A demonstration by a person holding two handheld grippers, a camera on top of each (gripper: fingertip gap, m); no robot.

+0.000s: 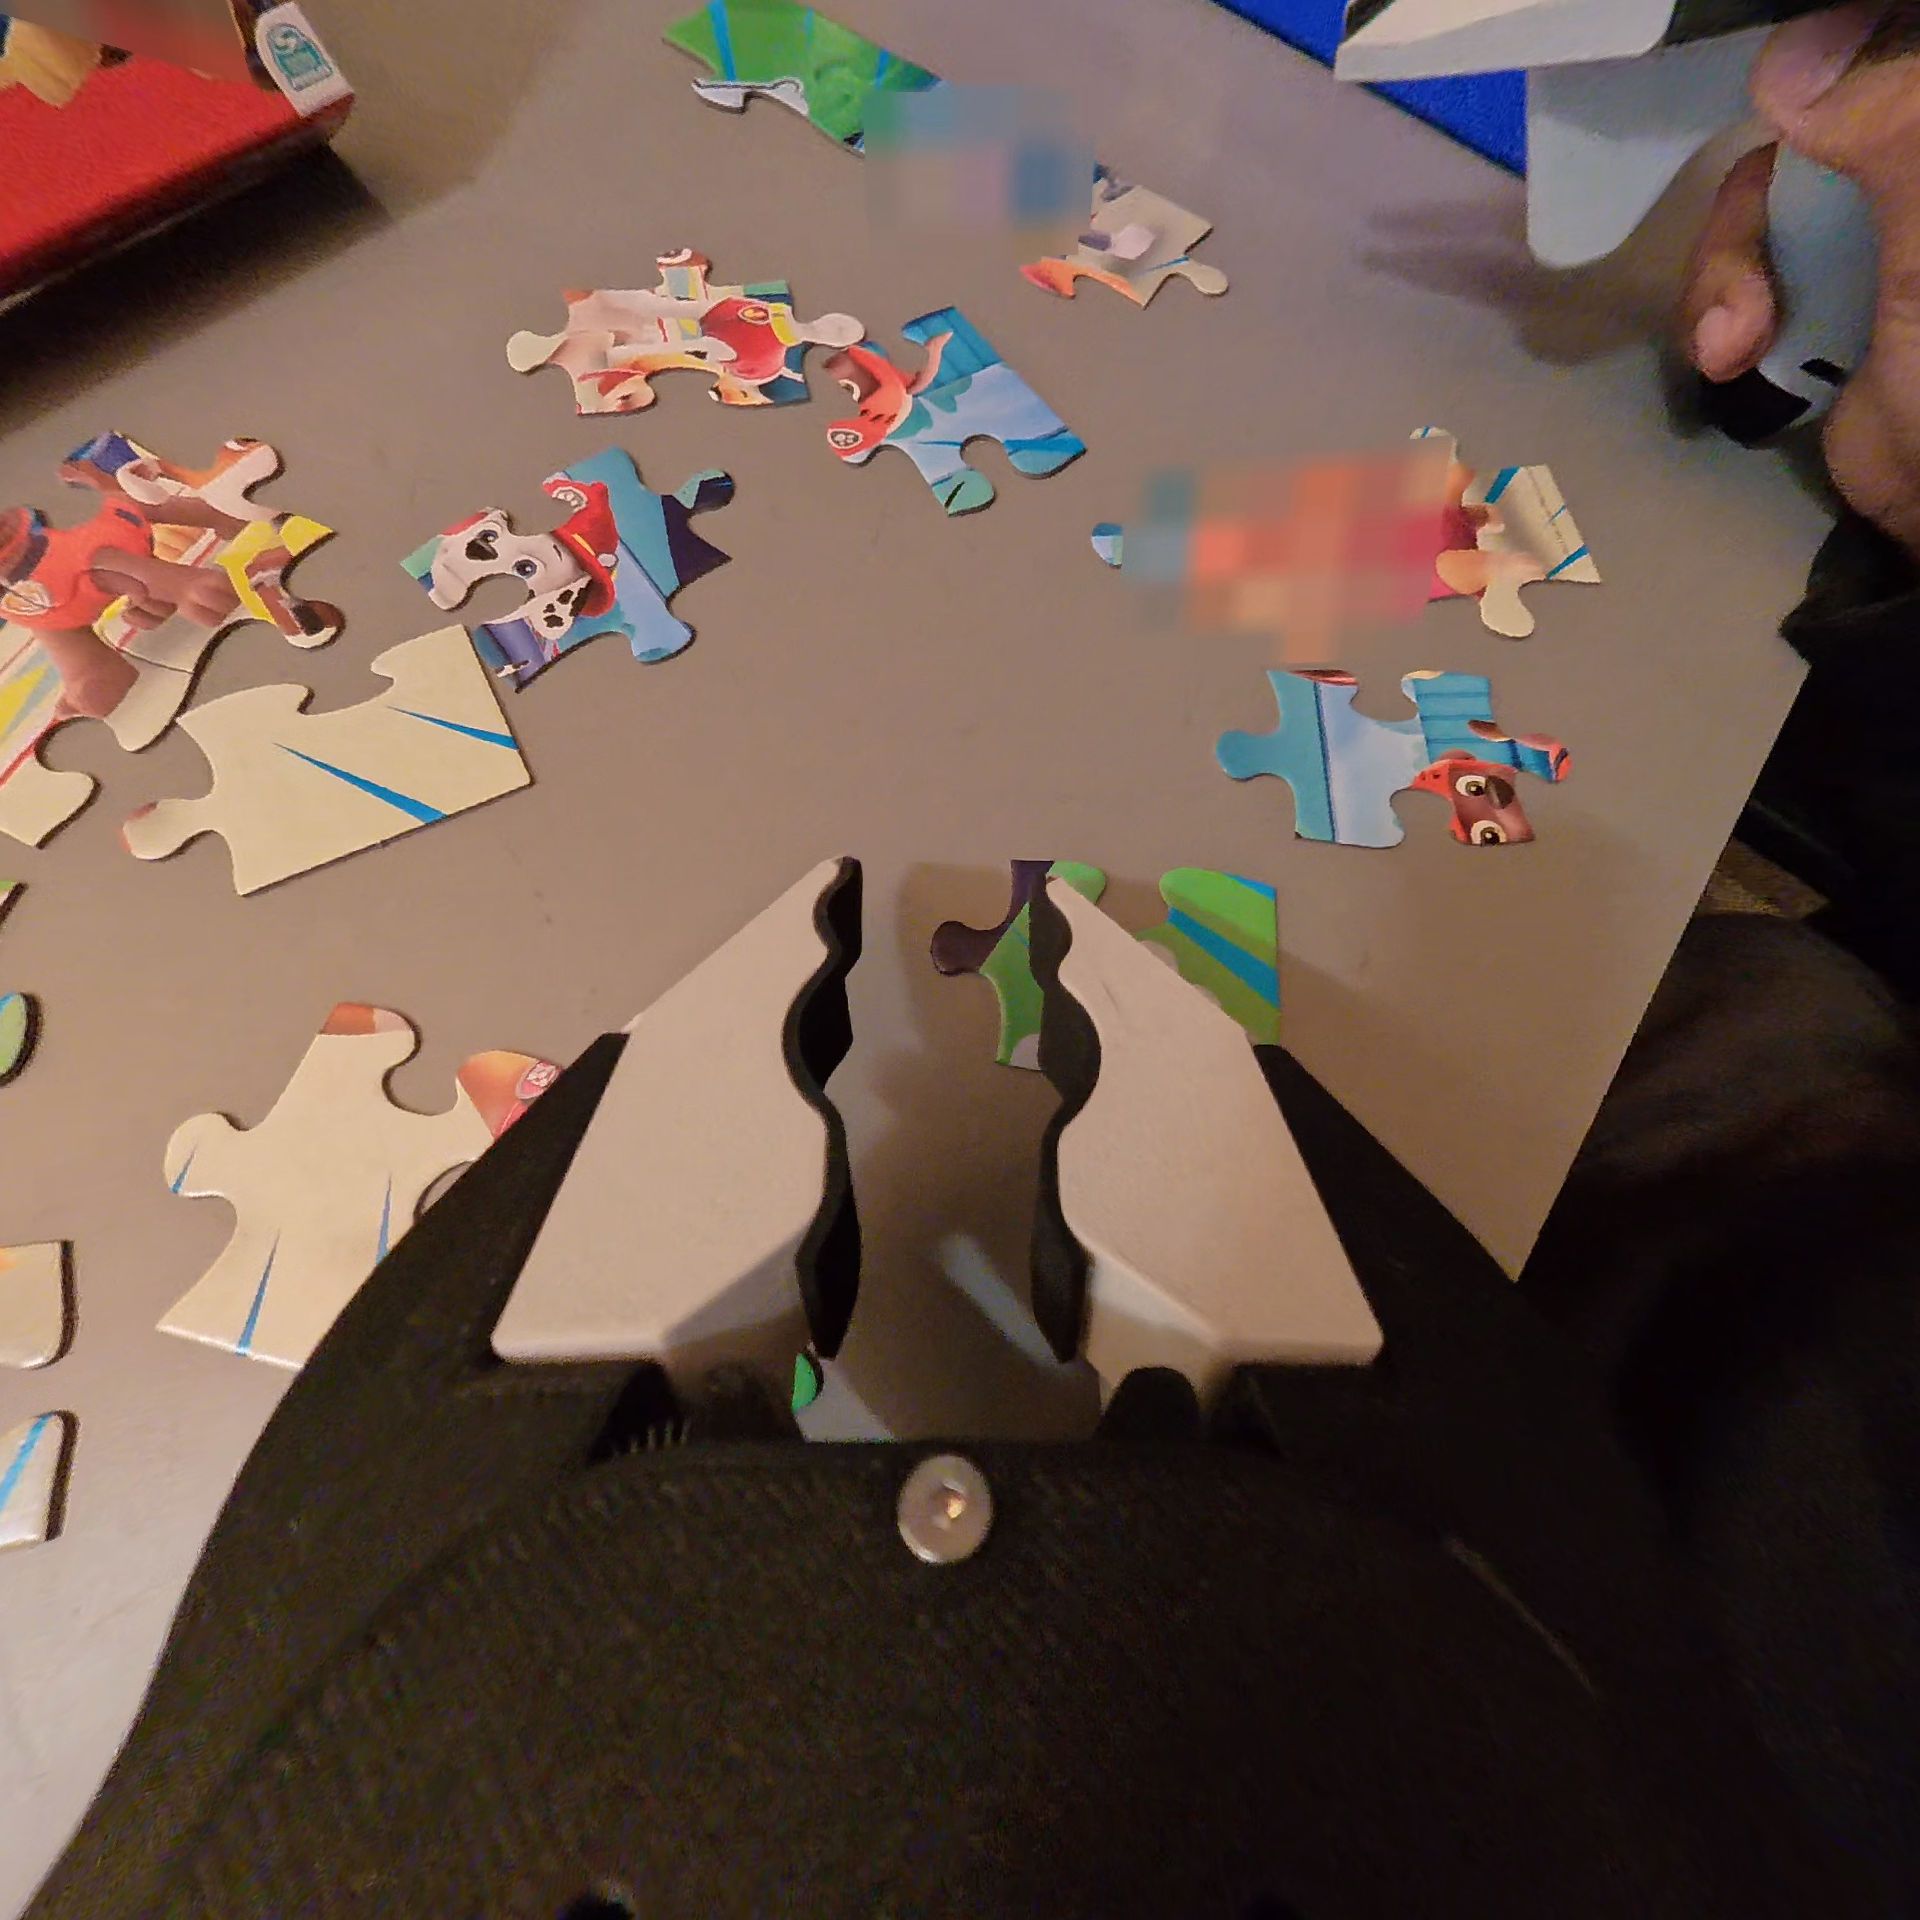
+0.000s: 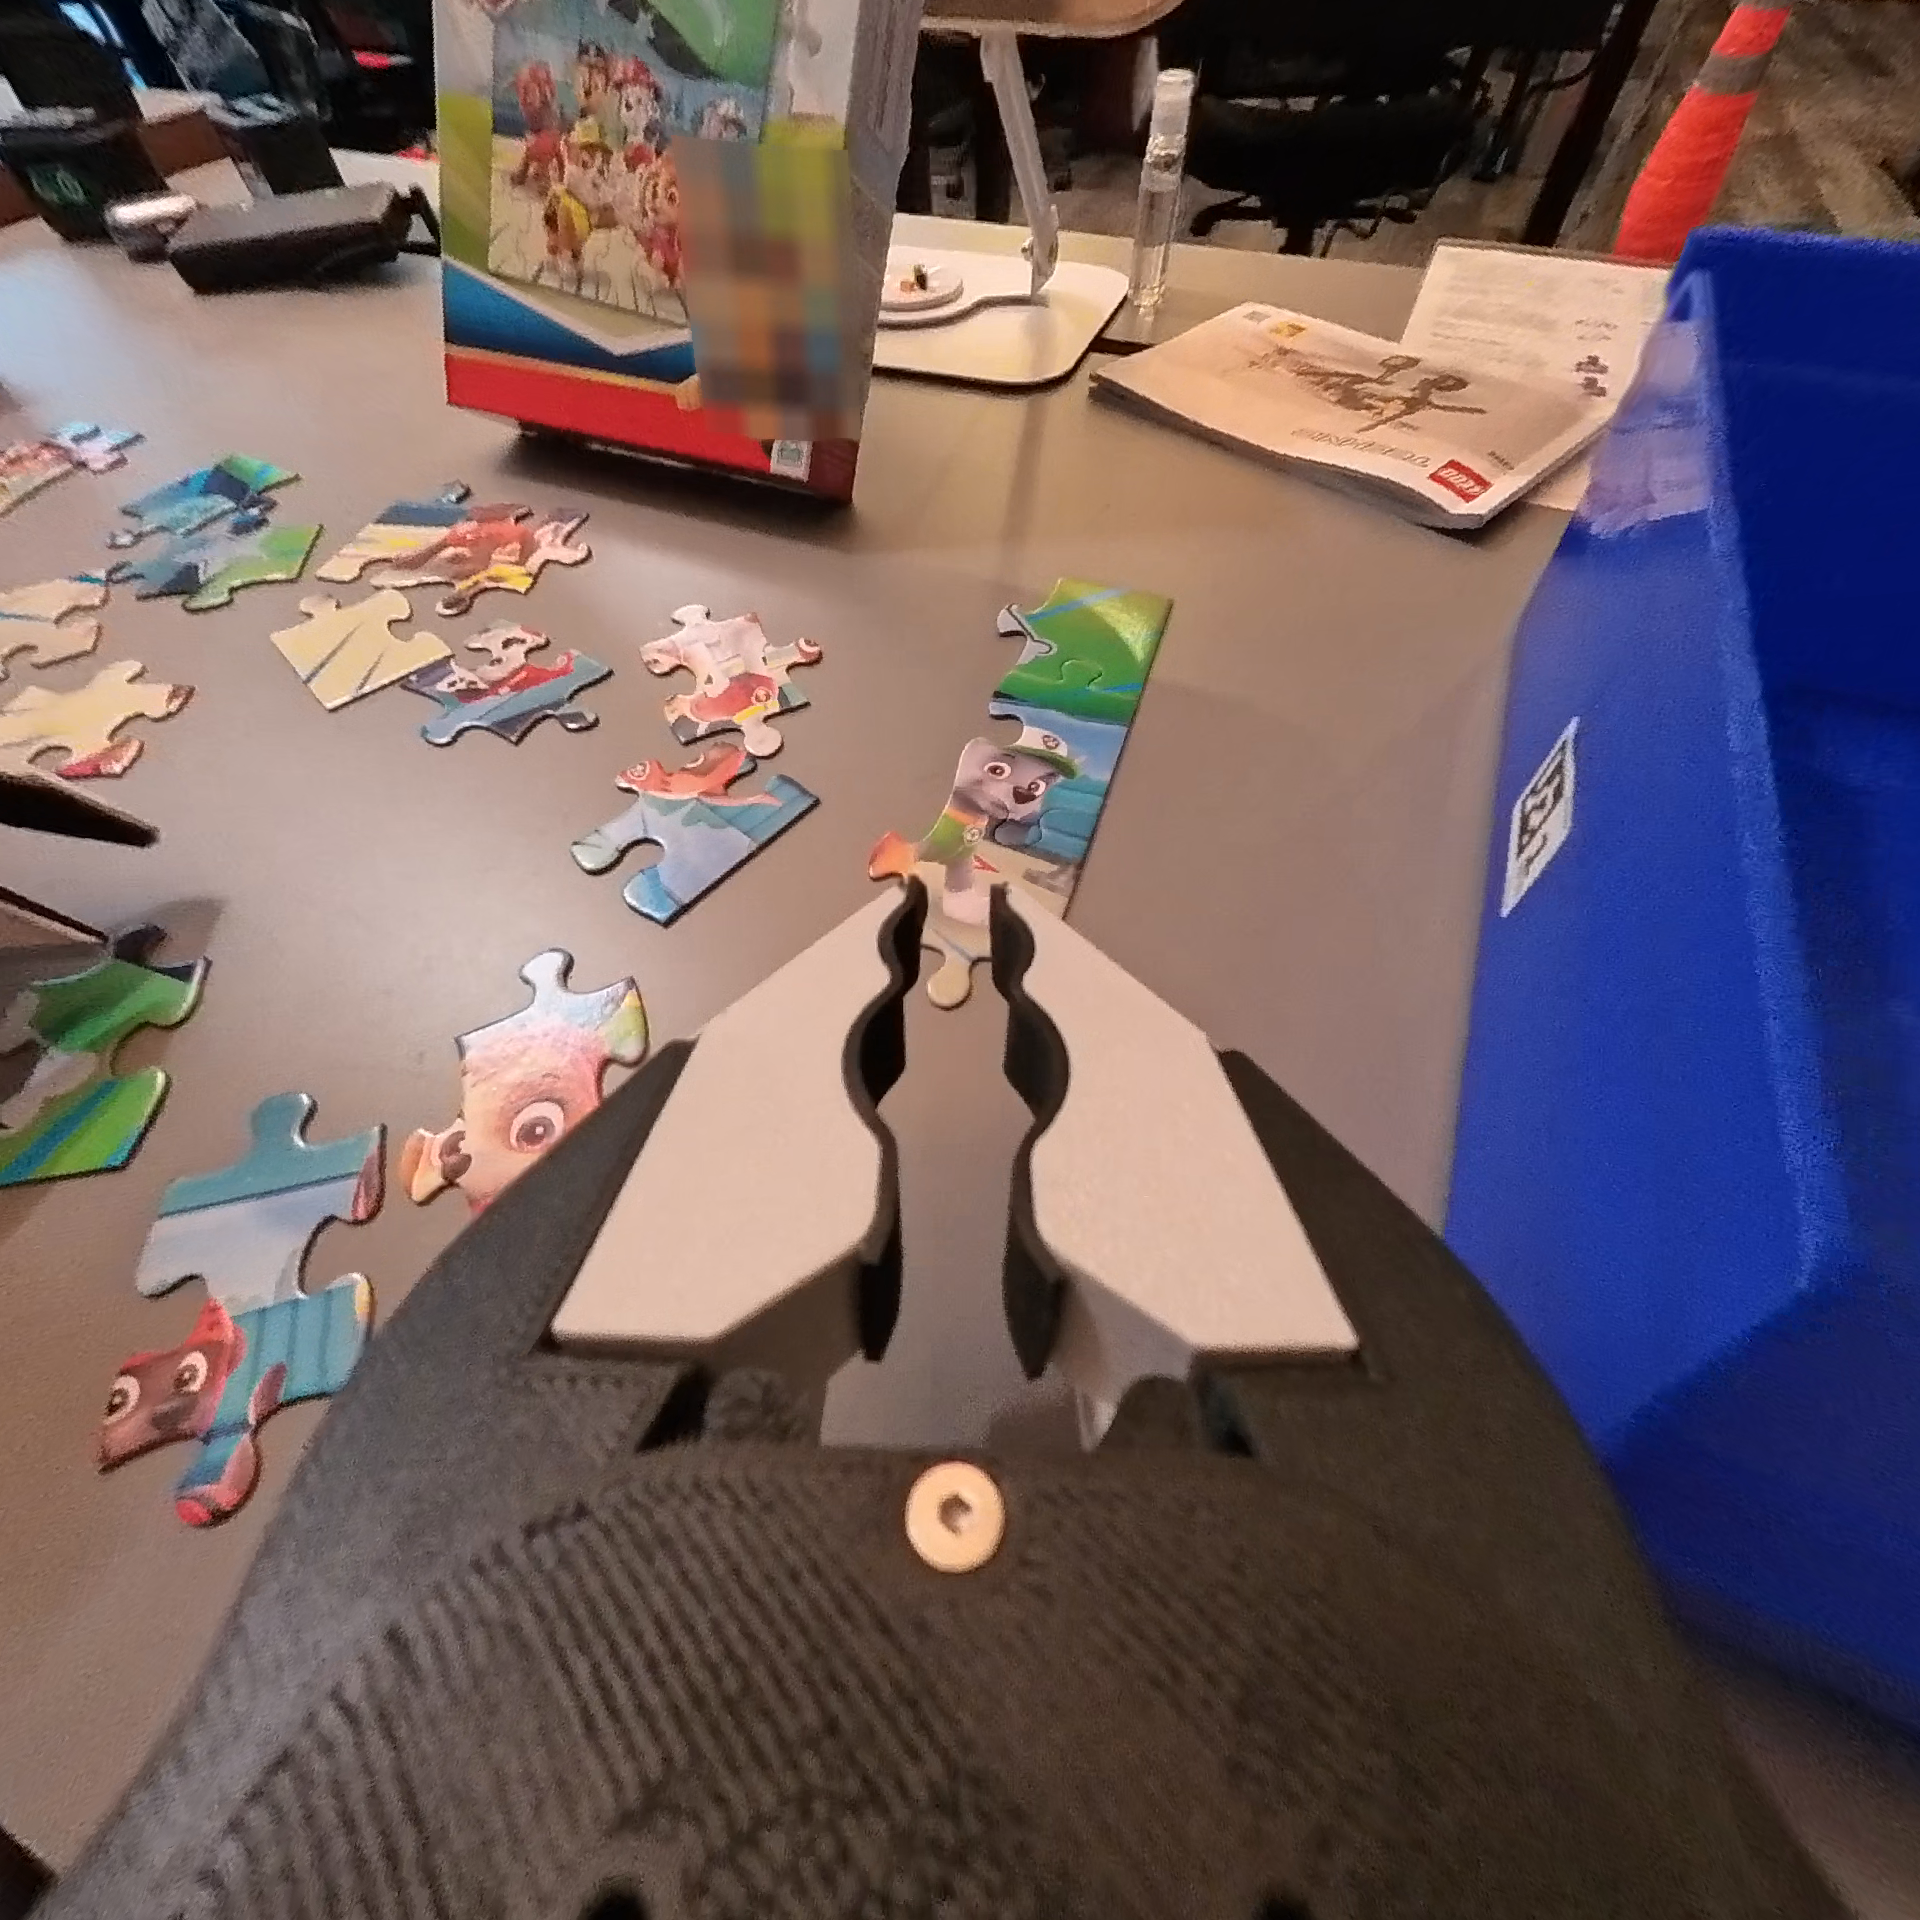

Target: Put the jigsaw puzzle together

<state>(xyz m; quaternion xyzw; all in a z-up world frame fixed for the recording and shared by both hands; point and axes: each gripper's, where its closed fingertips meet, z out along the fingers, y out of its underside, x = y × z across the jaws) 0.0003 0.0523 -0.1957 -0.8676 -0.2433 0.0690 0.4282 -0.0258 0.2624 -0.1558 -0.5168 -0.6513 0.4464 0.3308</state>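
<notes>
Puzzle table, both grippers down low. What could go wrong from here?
1. The left gripper stands open, one finger lying over the green edge piece, which sits near the table edge; a nudge might push it off.
2. The right gripper hangs over the tab of the joined strip of pieces; a bump may split the joints.

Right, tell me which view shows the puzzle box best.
The right wrist view: the puzzle box stands upright on the table, its pictured front facing the camera. The left wrist view catches only a red corner.
</notes>
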